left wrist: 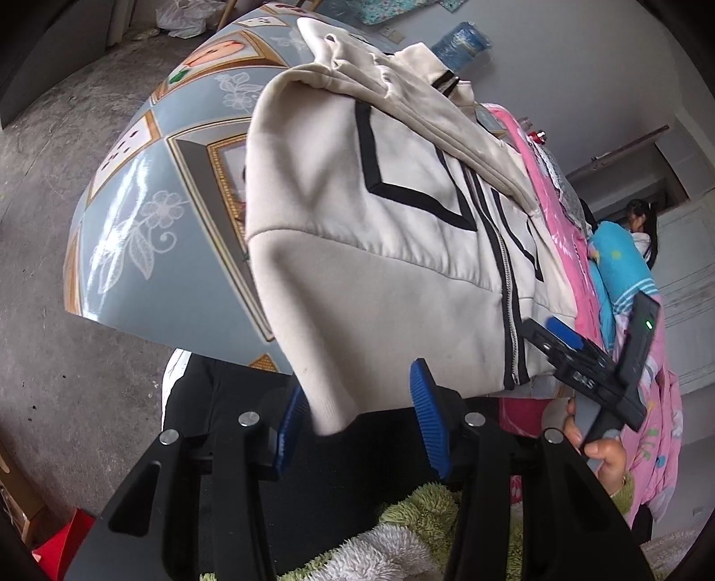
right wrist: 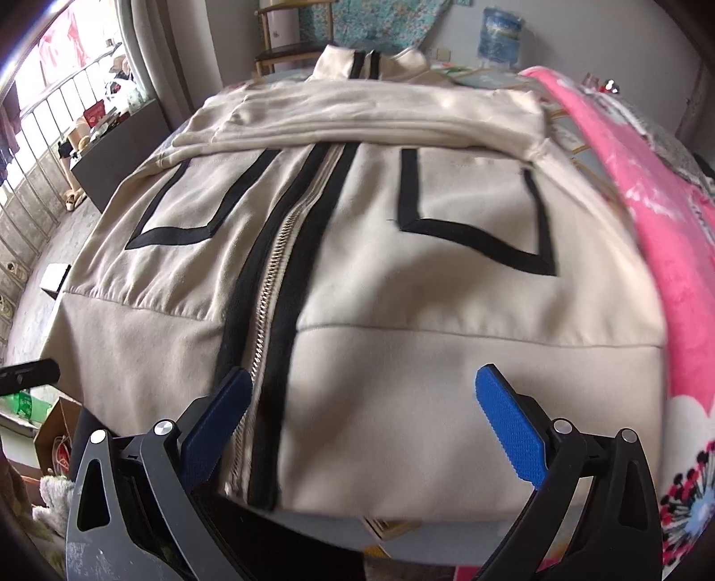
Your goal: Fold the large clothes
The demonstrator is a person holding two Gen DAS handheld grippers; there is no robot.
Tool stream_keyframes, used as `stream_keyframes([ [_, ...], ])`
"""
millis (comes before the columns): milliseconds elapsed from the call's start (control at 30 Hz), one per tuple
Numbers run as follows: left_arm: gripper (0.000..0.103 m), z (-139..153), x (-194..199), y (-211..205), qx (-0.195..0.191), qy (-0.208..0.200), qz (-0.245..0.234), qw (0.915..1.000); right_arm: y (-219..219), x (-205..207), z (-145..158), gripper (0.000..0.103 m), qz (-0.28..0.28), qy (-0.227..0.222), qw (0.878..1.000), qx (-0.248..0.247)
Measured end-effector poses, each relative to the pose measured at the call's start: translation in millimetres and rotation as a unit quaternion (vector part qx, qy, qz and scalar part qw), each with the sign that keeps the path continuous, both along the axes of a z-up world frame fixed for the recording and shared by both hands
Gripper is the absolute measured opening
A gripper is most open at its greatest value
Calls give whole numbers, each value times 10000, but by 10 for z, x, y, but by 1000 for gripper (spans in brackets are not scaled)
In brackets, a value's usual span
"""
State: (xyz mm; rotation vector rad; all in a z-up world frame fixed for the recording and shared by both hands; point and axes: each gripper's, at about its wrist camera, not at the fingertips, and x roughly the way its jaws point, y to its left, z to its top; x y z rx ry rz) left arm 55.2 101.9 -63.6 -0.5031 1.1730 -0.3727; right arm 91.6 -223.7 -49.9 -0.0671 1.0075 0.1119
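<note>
A cream zip-up jacket (right wrist: 357, 277) with black trim lies front up on a table (left wrist: 147, 232) covered in a blue patterned cloth. Its sleeves are folded across the chest. In the left wrist view the jacket (left wrist: 357, 232) overhangs the near table edge. Its hem corner (left wrist: 335, 402) hangs between the blue pads of my left gripper (left wrist: 357, 424), which stand apart without pinching it. My right gripper (right wrist: 364, 429) is wide open just above the hem, right of the zip (right wrist: 272, 286). It also shows in the left wrist view as the right gripper (left wrist: 549, 335), held by a hand (left wrist: 603, 451).
A pink floral blanket (right wrist: 661, 232) lies along the jacket's right side. A blue water bottle (right wrist: 500, 35) and a chair (right wrist: 290, 49) stand beyond the table. A person (left wrist: 643, 223) sits far off. A concrete floor (left wrist: 53, 178) and boxes (right wrist: 58, 429) lie to the left.
</note>
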Motion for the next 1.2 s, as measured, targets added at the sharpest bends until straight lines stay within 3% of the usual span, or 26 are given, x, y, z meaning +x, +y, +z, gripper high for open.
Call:
stream_keyframes([
  [133, 45, -4, 3, 6, 156, -95, -81, 9998, -400, -260, 159, 96, -564, -195, 9982, -85],
  [233, 32, 11, -10, -17, 430, -177, -201, 9987, -789, -405, 233, 93, -1142, -212, 9932, -47],
  [300, 17, 19, -14, -42, 651, -228, -290, 9972, -1017, -465, 241, 90, -1447, -153, 9894, -6],
  [567, 12, 64, -37, -106, 988, -385, -458, 9933, -1589, -517, 147, 69, -2060, -27, 9776, 437],
  [667, 12, 58, -27, -117, 1019, -349, -459, 9931, -1669, -485, 43, 60, -2113, 115, 9742, 789],
  [800, 12, 80, -43, -138, 1107, -426, -478, 9918, -1625, -549, 54, 55, -2083, 68, 9753, 733],
  [900, 12, 96, -65, -178, 1255, -506, -543, 9893, -1573, -579, 38, 42, -2030, 120, 9763, 738],
  [1067, 9, 205, -105, -261, 1489, -800, -758, 9827, -1514, -629, 24, 9, -2115, 124, 9756, 572],
  [1200, 7, 369, -89, -284, 1475, -1113, -874, 9789, -1517, -668, 139, 5, -2157, -21, 9738, 715],
])
